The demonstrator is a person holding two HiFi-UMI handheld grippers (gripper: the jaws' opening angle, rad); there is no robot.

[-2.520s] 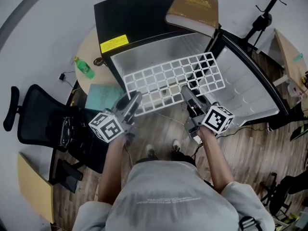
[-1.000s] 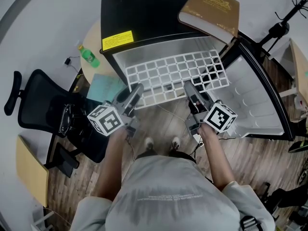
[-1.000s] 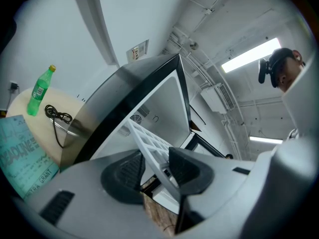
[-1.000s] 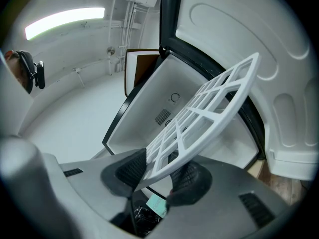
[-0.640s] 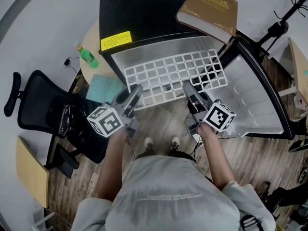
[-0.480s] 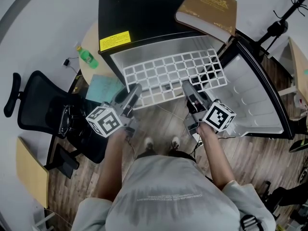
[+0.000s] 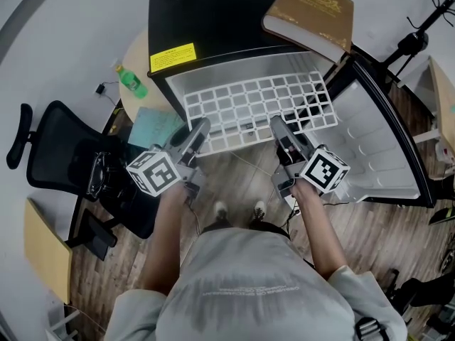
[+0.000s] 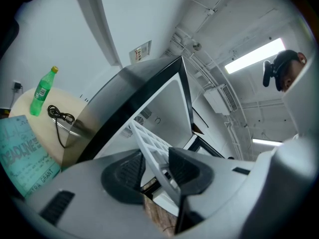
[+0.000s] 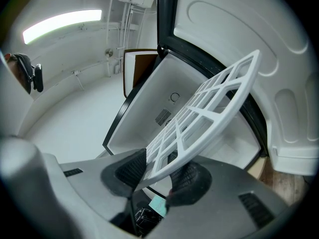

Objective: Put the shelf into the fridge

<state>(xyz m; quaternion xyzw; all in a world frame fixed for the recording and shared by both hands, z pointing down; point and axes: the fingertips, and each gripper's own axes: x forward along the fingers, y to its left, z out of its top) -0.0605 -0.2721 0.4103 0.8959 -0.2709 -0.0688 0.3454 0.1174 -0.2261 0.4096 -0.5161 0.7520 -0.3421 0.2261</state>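
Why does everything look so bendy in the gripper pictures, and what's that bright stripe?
Left gripper view: the wide lens bends the fridge, darkens the corners, and the ceiling light glares white. Right gripper view: the same bending curves the shelf; its light strip washes out. Head view: sharp, evenly lit.

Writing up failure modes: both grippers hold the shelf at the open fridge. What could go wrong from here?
1. The left gripper and right gripper pinch only the near edge of the white shelf; it may sag or slip.
2. Its right corner sits close to the open door and could catch going into the fridge.
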